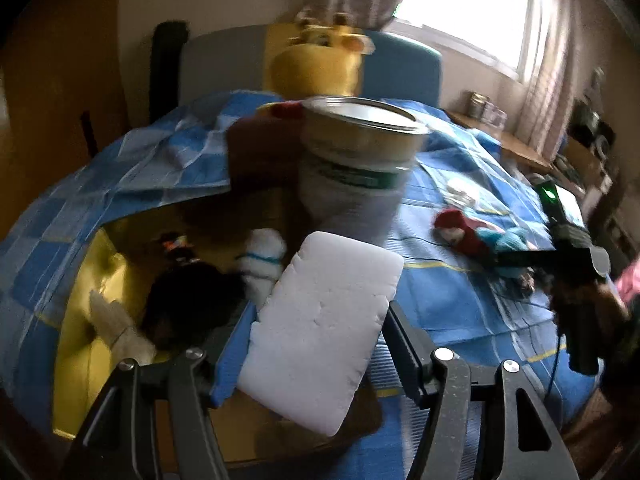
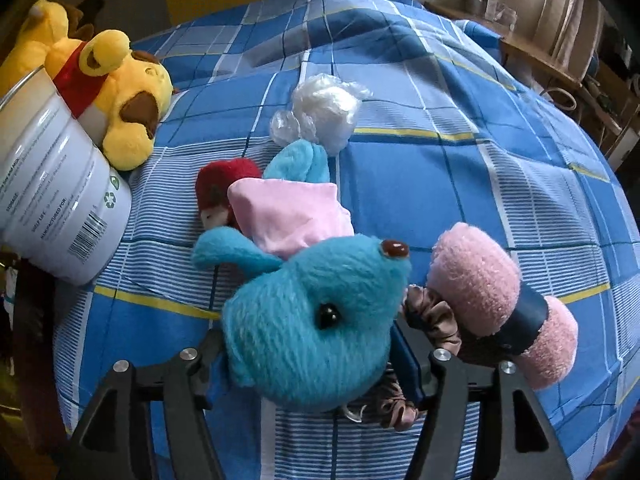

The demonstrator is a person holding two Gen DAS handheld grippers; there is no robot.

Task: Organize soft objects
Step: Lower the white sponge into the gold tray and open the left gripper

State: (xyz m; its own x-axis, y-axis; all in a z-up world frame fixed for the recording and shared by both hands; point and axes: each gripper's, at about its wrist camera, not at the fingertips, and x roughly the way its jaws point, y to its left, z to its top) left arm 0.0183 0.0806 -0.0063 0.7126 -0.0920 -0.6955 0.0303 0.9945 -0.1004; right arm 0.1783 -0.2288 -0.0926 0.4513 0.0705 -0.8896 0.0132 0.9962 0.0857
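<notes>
Left gripper point(image 1: 316, 344) is clamped on a white sponge point(image 1: 320, 328), a flat, rounded-corner foam block with a dimpled face, sitting tilted between the two fingers and sticking out past the tips. It hangs over the open cardboard box point(image 1: 248, 412) at the near left edge of the bed. In the box, beyond the sponge, there's a dark furry lump point(image 1: 188, 304) I can't identify, a white rolled cloth with a blue band point(image 1: 260, 260) and something cream and fuzzy point(image 1: 116, 328) near the yellow side.

Right gripper point(image 2: 316, 344) is closed on a blue plush toy point(image 2: 312, 320): fuzzy, round-headed, glossy dark eyes, wearing a smooth pink fabric piece point(image 2: 292, 212). Its head fills the gap between the fingers and the body stretches away across the bedspread point(image 2: 460, 184), a blue checked sheet with thin yellow and white lines. Touching the toy on its right is a brown satin scrunchie point(image 2: 436, 316), and just beside that a rolled pink fleecy towel point(image 2: 500, 300) with a dark band around it. Behind the toy lies a small red plush point(image 2: 224, 184), then a crinkly clear plastic wad point(image 2: 324, 112).

Toward the left edge stands a metal tin point(image 2: 60, 208) with a white printed label, a yellow bear plush point(image 2: 120, 96) in a red shirt leaning on it. At the far end, in the left view, a big yellow giraffe plush point(image 1: 320, 60) sits against the blue headboard point(image 1: 408, 68).
</notes>
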